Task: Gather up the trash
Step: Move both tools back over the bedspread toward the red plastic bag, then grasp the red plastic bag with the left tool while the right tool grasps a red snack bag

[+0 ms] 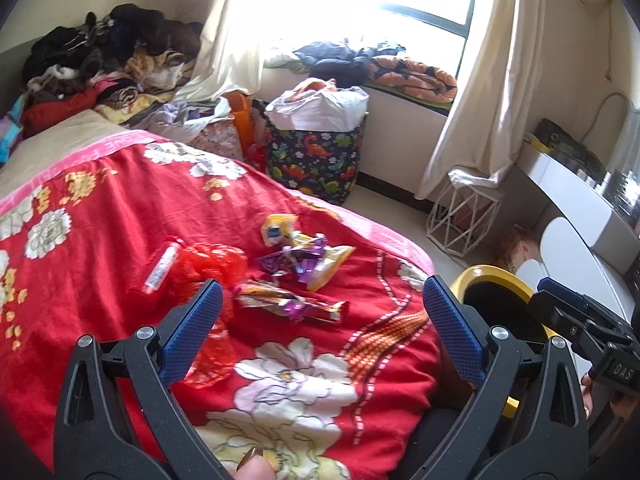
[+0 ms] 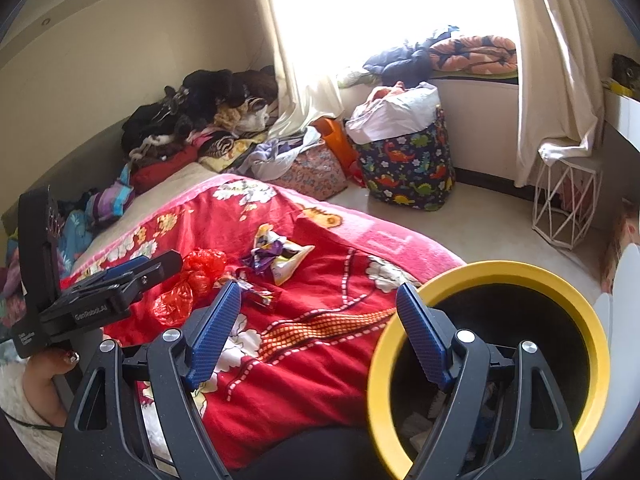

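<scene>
Scattered across the red floral blanket on the bed, toward its foot edge: a small red-capped tube farthest left, long axis running up-bed; beside it a crumpled red plastic bag; then a loose cluster of wrappers, with one long wrapper lying crosswise nearest the camera. Left claw open wide, empty, aimed down at the bed; long wrapper directly ahead between the fingertips' line, broadside to the jaws, apart from both pads. Right claw likewise spread and empty, hanging off the bed's right edge beside the yellow-rimmed bin, some scraps already inside. Judged: left hand nearer the trash, right hand nearer the bin; wrapper's length across the jaws suits a pinch at mid-body.
</scene>
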Demonstrator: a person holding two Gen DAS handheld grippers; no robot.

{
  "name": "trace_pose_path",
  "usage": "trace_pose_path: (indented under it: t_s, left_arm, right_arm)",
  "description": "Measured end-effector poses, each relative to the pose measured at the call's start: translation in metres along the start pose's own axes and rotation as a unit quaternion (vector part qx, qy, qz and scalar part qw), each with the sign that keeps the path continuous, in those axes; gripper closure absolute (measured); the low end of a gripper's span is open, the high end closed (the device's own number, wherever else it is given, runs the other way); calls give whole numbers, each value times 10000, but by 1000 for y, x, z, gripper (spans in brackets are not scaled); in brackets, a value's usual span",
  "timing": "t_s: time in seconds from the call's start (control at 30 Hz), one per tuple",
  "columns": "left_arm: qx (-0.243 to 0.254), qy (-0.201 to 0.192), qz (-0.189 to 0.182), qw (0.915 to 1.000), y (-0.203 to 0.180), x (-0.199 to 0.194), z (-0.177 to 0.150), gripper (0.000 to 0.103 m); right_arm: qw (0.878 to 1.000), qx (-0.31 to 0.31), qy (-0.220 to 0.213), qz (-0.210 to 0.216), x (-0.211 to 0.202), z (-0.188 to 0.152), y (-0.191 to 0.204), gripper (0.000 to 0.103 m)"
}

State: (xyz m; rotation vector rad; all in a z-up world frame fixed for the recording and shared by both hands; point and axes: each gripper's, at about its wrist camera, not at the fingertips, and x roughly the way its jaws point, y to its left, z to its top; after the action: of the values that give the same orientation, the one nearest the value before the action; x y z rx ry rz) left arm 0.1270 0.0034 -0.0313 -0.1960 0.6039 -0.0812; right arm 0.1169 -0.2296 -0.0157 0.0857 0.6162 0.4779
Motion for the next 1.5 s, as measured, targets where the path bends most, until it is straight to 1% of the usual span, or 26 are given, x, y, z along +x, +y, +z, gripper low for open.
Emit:
trace_pose_path:
  t_s: [0.3,0.6,0.73,0.8,0.9,1.03,1.13,1.27,1.33,1.4,1.43,1.47,1.5]
  left_arm:
    - [-401,111,310,9987,42,7,-4,11]
    - [-756,335,467,9955,72,18,-16,11]
    - [-870,456,469,9941,79,25,-23,11]
    - [-900,503,434,9937,81,27,-26,18]
    - [-908,577,408,9934,81,32,-29,24]
    - [-933,694,392,9924,81,38,-33,30]
    - [-979,758,389,9915,85,42,-34,33]
    - [-1018,855,409,9903,88,48,-35,37]
    - [-1037,910,434,9895,89,51,-35,38]
    - [-1041,942,461,9890,89,54,-35,39]
    - [-1048,977,476,9885,89,56,-35,40]
    - [-1052,992,483,9883,89,57,-36,41]
    - [-1046,1028,501,9879,89,59,-37,43]
  right_arm:
    - [9991,-188,382,32,43,4,21,25]
    - [9966,-140,800,160,90,5,33,26]
    - [9944,-128,1039,158,113,0,36,31]
    - [9930,-100,1167,136,126,-2,36,35]
    - [9914,23,1301,144,141,-6,34,39]
    - [9902,-83,1379,190,156,-11,39,41]
    - [9886,-95,1480,278,168,-14,42,44]
    - [9867,-31,1588,339,182,-16,41,50]
    - [9858,60,1622,439,189,-16,39,56]
    - [9845,109,1671,529,194,-16,37,68]
    - [9838,132,1691,578,195,-16,37,71]
    - [9831,150,1710,630,196,-16,37,78]
    - [9823,154,1739,678,197,-16,36,82]
